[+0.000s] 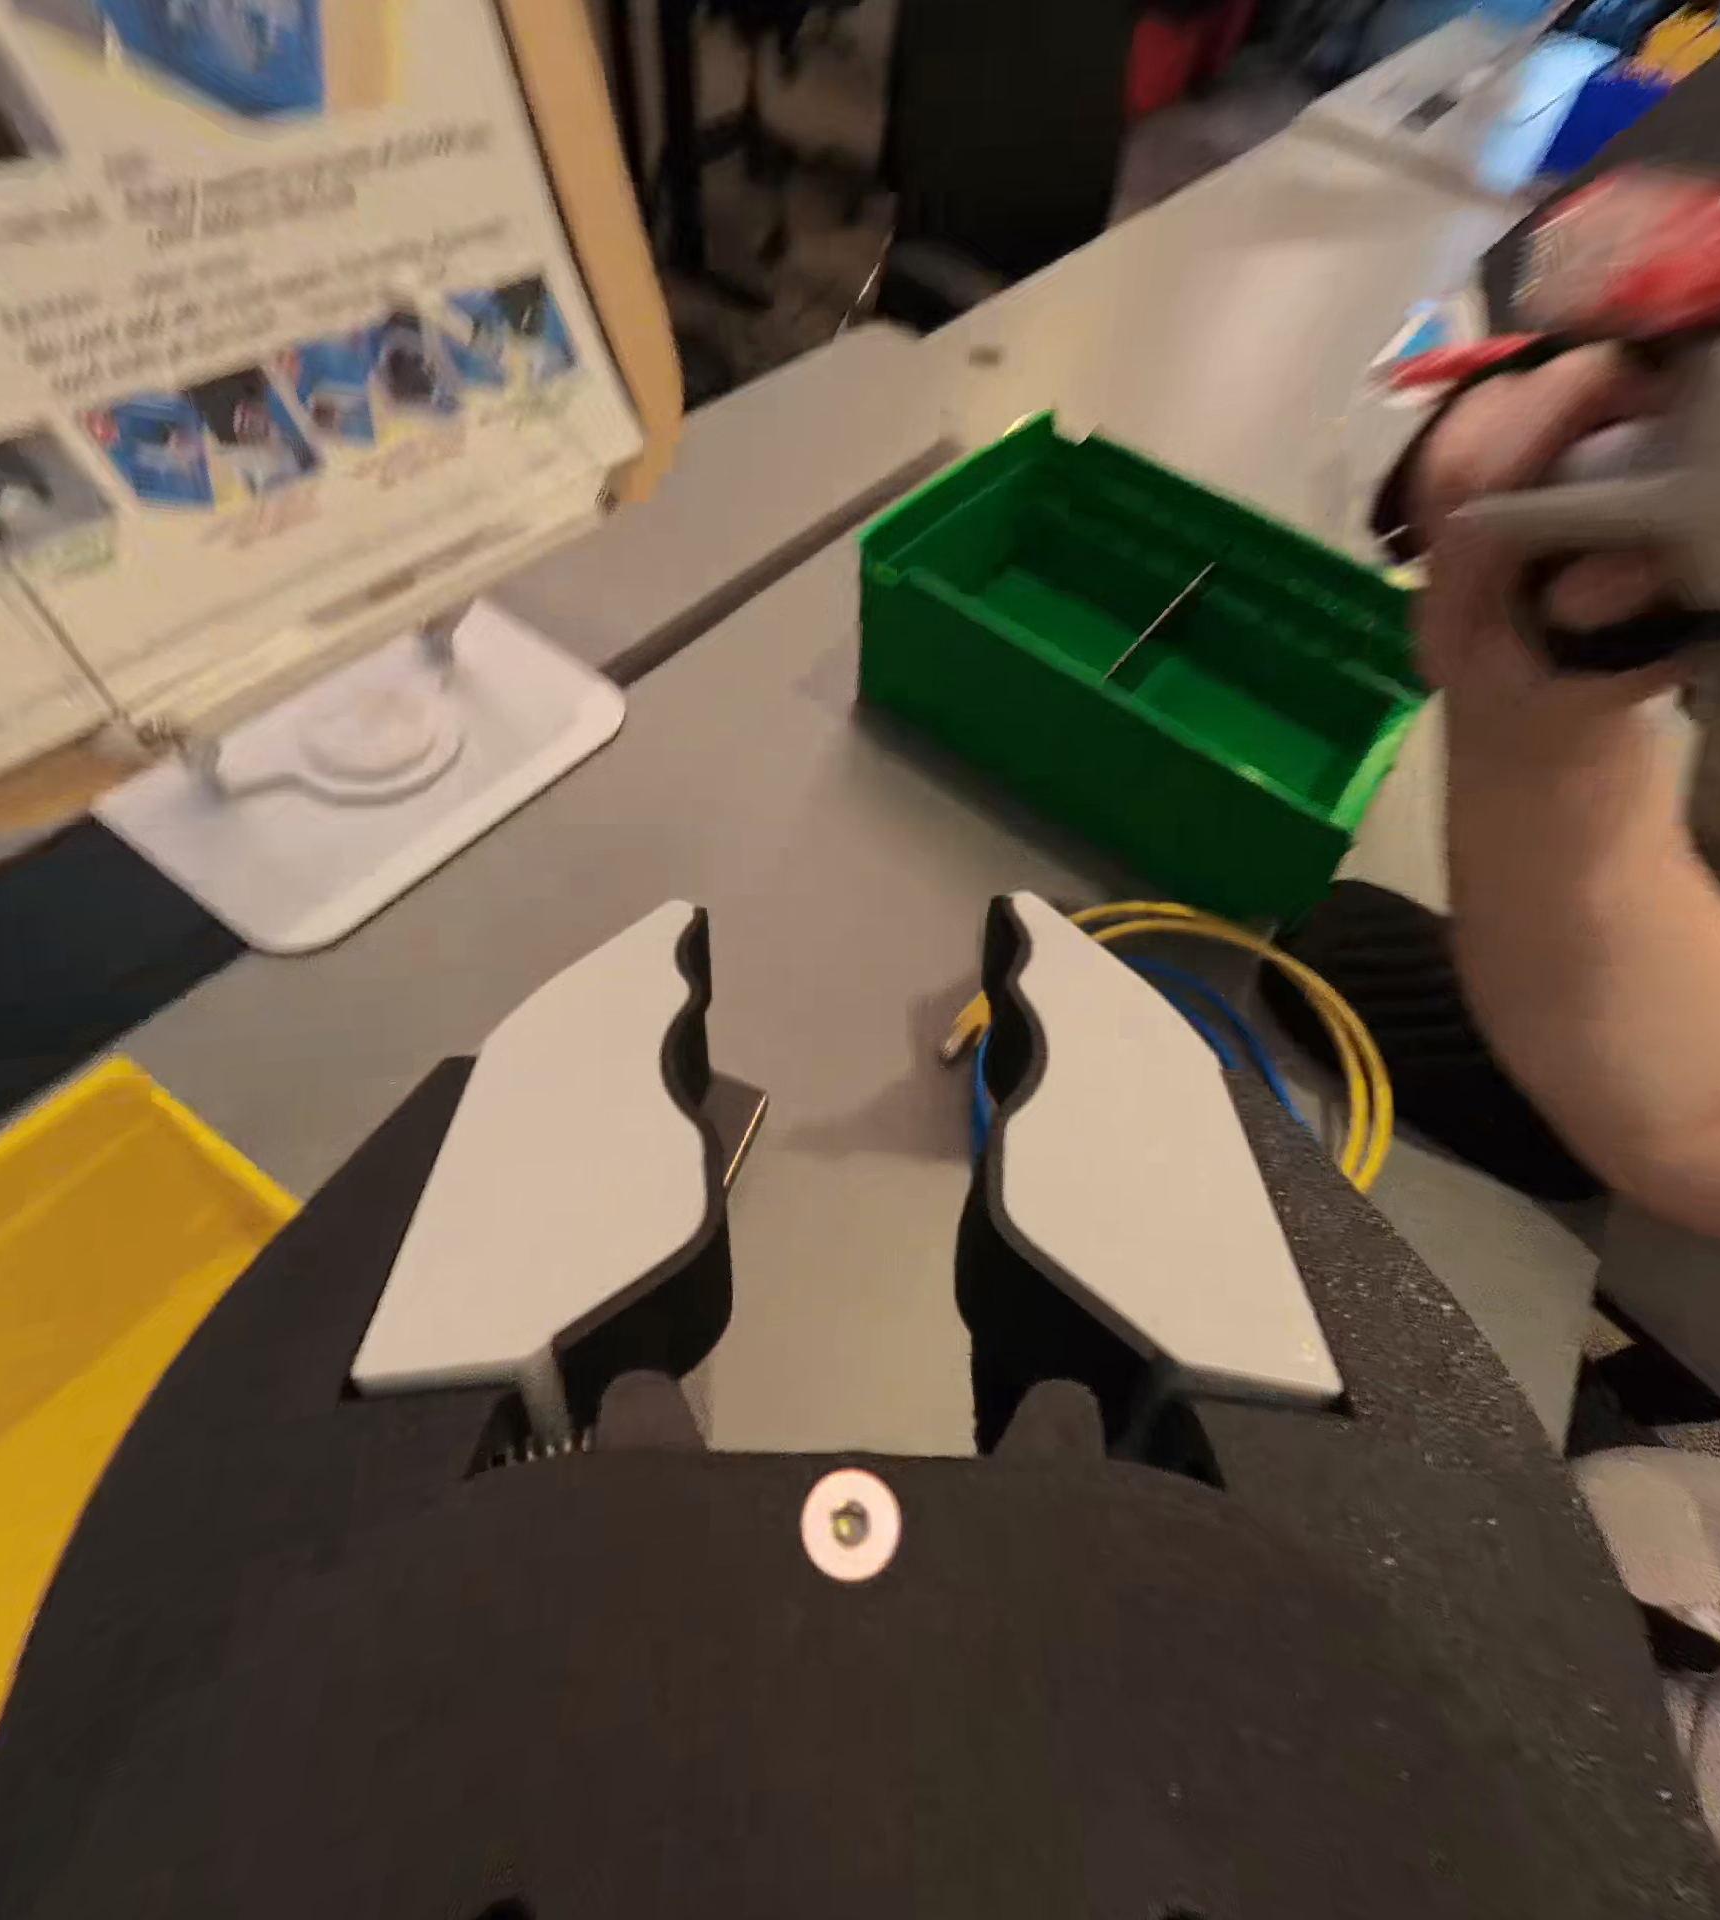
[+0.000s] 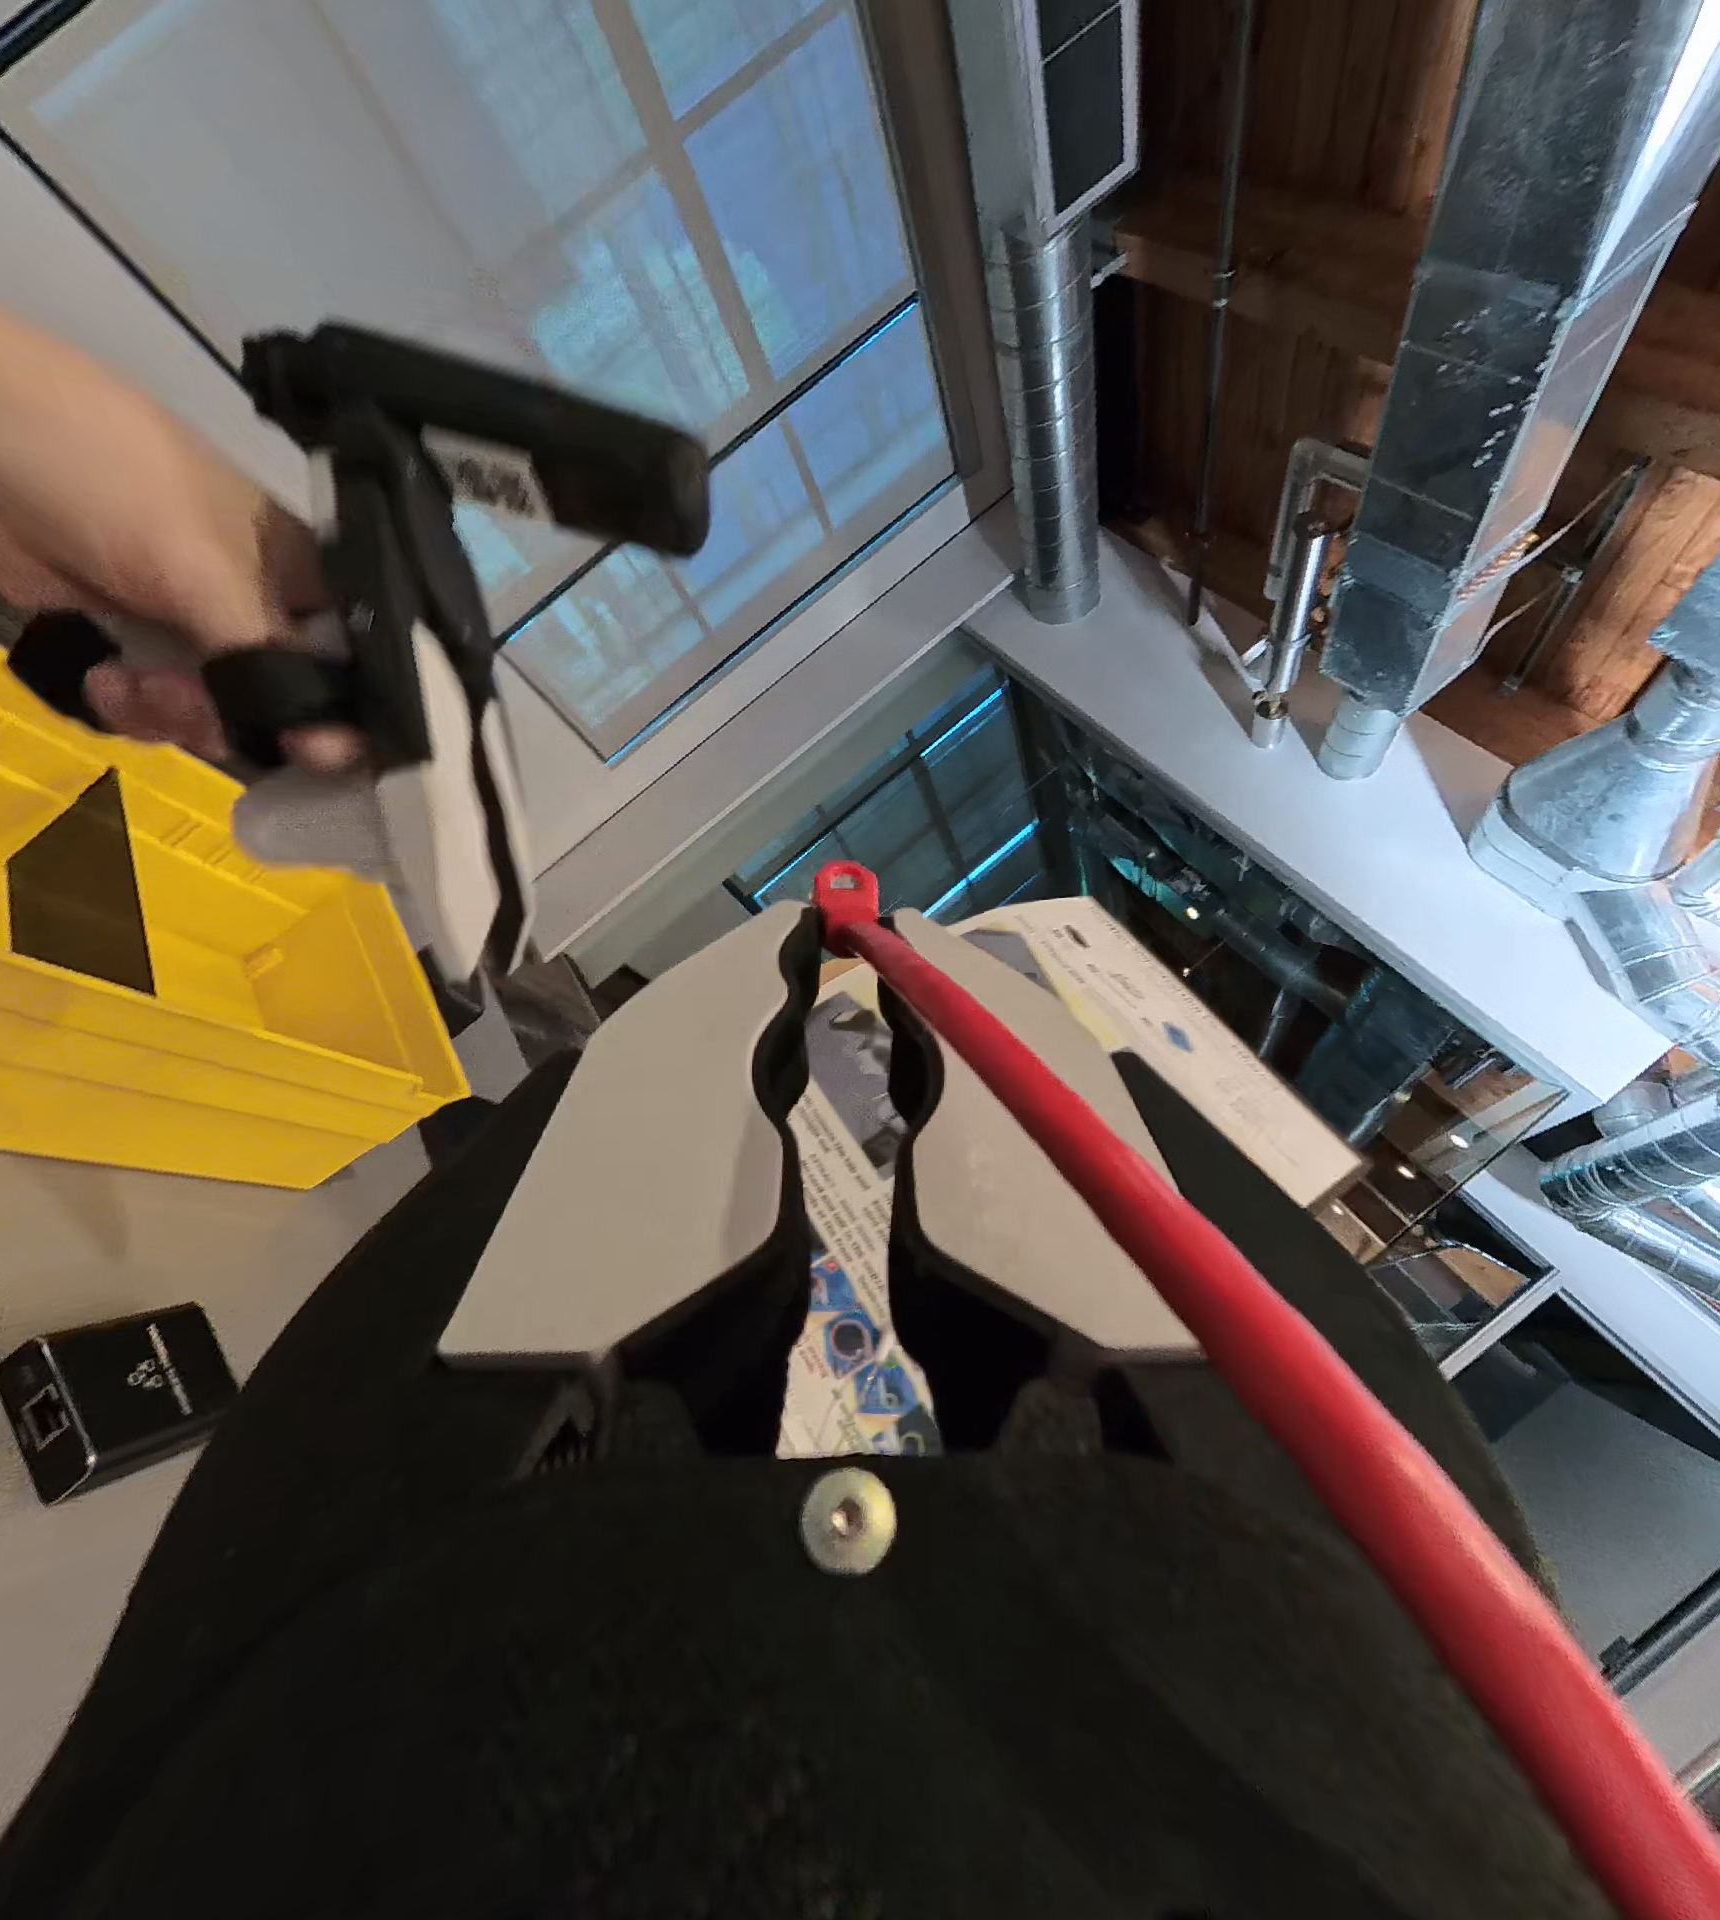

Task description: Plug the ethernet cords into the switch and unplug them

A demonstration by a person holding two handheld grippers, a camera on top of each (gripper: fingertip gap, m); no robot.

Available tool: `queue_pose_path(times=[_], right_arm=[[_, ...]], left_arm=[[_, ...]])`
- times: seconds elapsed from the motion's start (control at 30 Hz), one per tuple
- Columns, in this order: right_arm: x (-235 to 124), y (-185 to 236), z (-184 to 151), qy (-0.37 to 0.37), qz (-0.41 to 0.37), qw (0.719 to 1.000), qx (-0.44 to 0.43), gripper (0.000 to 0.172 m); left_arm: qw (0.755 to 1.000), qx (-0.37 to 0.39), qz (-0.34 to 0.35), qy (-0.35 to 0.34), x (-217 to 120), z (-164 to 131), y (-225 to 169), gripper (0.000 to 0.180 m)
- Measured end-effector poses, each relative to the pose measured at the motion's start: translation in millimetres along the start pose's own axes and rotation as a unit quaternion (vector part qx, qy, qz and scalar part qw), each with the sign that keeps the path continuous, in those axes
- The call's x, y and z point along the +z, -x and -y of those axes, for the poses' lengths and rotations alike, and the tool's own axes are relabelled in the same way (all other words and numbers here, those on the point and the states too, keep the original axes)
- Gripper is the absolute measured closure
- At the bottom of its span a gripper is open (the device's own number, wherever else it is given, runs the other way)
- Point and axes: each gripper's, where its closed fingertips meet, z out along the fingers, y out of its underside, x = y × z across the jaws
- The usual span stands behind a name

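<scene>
In the left wrist view my left gripper (image 1: 843, 920) is open and empty, low over the grey table (image 1: 783, 790). Coiled yellow (image 1: 1355, 1049) and blue (image 1: 1209, 1008) ethernet cords lie on the table by its right finger. A yellow cord's plug (image 1: 965, 1023) lies just inside that finger and nothing grips it. In the right wrist view my right gripper (image 2: 845, 920) is shut on the plug end of a red ethernet cord (image 2: 1199, 1236), lifted and pointing upward. The red plug (image 2: 843, 894) sticks out past the fingertips. The black switch (image 2: 113, 1397) lies on the table at the lower left.
A green bin (image 1: 1095, 665) stands ahead on the right, and a yellow bin (image 1: 56, 1299) is at the near left; the yellow bin also shows in the right wrist view (image 2: 160, 987). A white stand with a printed sheet (image 1: 212, 364) stands at the far left. A person's hand and forearm (image 1: 1583, 935) are at the right.
</scene>
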Motion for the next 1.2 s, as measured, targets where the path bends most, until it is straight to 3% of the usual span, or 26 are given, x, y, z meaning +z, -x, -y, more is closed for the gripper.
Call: queue_pose_path(times=[0.1,0.33,0.43,0.6,0.77,0.93,1.07,1.2], right_arm=[[-16.8,-24.7,19.1,-0.016,-0.027,0.999,-0.004,0.161],[-44.6,-57.3,42.7,-0.052,-0.062,0.997,0.007,0.161],[-46.7,-58.6,41.1,-0.058,-0.063,0.996,0.012,0.161],[-47.3,-56.1,43.5,-0.062,-0.053,0.997,0.008,0.161],[-52.0,-59.0,43.1,-0.061,-0.055,0.997,-0.001,0.161],[-59.5,-67.5,40.9,-0.071,-0.061,0.996,0.012,0.161],[-62.1,-71.9,37.2,-0.079,-0.064,0.994,0.027,0.161],[-62.1,-73.6,31.5,-0.075,-0.064,0.995,0.03,0.16]], left_arm=[[0.998,-0.037,0.018,0.052,28.9,-19.2,-1.8,0.135],[0.969,-0.09,0.114,0.202,93.9,-83.6,23.8,0.117],[0.961,-0.098,0.103,0.238,112.1,-87.7,34.3,0.124],[0.926,-0.096,0.151,0.332,107.1,-121.3,53.8,0.123],[0.897,-0.151,0.199,0.366,101.9,-139.1,68.9,0.104],[0.865,-0.247,0.173,0.401,113.9,-164.7,65.5,0.101],[0.849,-0.219,0.194,0.44,113.0,-176.3,76.5,0.092],[0.841,-0.245,0.184,0.446,119.6,-180.3,75.8,0.098]])
